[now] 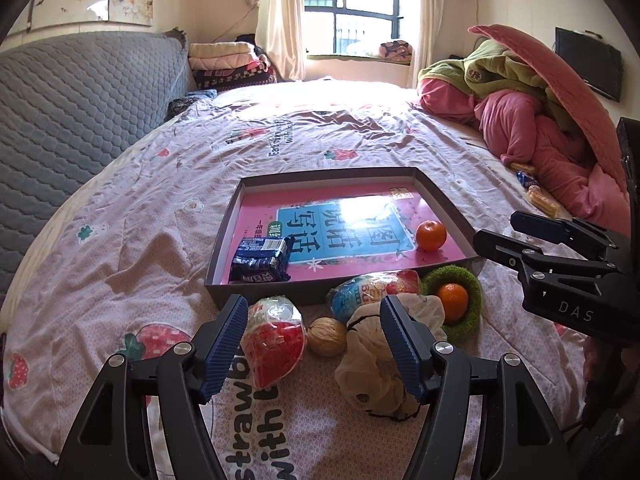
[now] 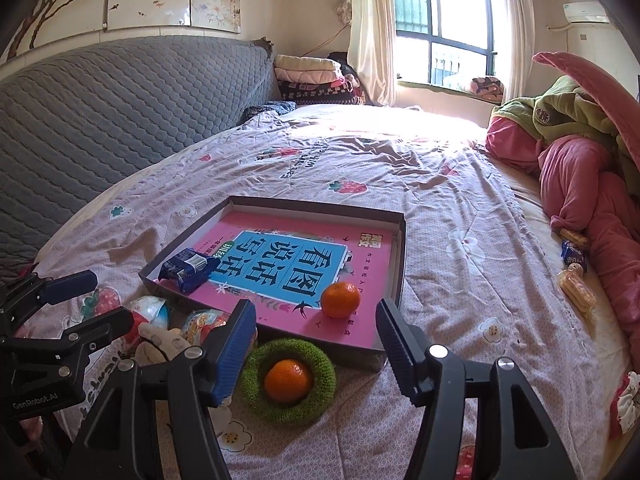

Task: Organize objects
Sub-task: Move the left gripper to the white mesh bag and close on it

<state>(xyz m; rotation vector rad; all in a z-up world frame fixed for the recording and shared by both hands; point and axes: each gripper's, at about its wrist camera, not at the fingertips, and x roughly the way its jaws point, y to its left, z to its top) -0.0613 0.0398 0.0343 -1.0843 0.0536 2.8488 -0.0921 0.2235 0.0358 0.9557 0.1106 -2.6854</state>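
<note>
- The shallow grey tray point(image 1: 224, 254) lies on the bed point(image 1: 160, 184), lined with a pink book cover; inside are a blue snack packet point(image 1: 262, 260) at one near corner and an orange point(image 1: 431, 235) toward the other.
- Just outside the tray's near wall sit a green knitted ring point(image 2: 288, 380) cradling a second orange point(image 2: 288, 380), two red-and-blue wrapped snacks (glossy wrappers), a walnut point(image 1: 327, 336) and a crumpled beige bag point(image 1: 372, 364).
- The left gripper point(image 1: 314, 344) hovers over the walnut, jaws wide apart, gripping nothing.
- The right gripper point(image 2: 316, 348) hangs above the ring, jaws likewise spread and empty.
</note>
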